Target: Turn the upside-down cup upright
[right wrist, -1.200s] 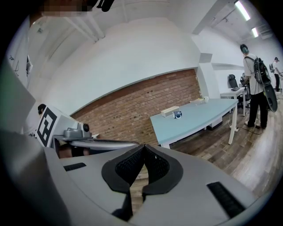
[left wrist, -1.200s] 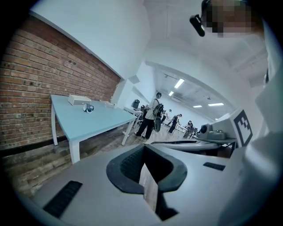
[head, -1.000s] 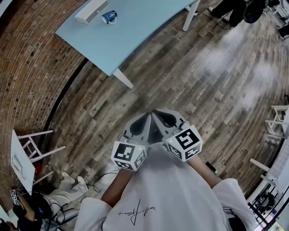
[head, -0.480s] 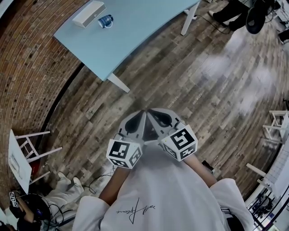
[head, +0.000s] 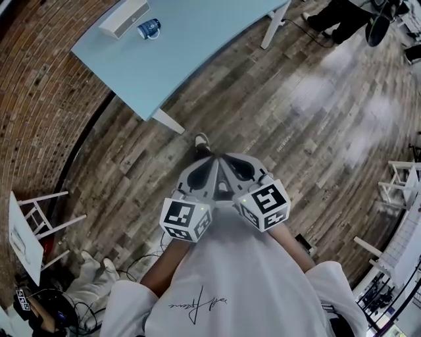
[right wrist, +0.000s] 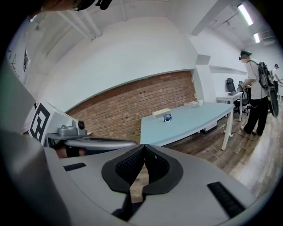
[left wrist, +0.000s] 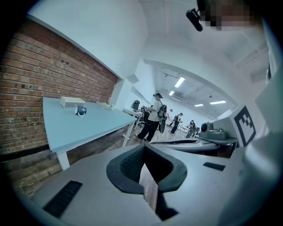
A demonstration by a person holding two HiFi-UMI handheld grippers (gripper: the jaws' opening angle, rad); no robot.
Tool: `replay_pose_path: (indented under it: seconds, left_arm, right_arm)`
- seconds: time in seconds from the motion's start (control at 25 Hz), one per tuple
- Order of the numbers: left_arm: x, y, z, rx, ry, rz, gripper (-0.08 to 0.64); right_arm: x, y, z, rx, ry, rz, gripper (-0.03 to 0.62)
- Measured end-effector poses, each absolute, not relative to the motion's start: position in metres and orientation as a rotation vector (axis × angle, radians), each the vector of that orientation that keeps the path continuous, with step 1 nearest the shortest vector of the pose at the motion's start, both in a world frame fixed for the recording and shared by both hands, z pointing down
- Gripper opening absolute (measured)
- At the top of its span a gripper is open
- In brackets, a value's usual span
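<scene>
Far beyond left gripper (head: 210, 164), cup (head: 148, 28) on table (head: 197, 49)

The cup (head: 148, 29) is a small dark blue mug with some pale print or a label on its side. It's sitting on the light blue tabletop (head: 197, 46), up near the far edge, just beside a long whitish box (head: 123, 18) but not touching it as far as I can see. Its handle pokes out on the side away from the box. Honestly it's too small from here to tell which way up it is.
</scene>
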State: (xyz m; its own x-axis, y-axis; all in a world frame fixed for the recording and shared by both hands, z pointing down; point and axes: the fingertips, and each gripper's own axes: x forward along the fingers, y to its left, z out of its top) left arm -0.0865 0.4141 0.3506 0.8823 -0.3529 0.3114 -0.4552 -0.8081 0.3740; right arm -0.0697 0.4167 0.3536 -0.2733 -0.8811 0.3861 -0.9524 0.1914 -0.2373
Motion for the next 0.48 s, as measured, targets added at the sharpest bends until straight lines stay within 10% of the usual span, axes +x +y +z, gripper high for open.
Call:
replay_pose_path:
  seconds: [0.48]
  left_arm:
    - [-0.058,0.340,0.352,2.580,-0.597,0.309,0.005]
  right_arm:
    - [-0.043,0.349,0.356,1.789,-2.262,0.682,0.021]
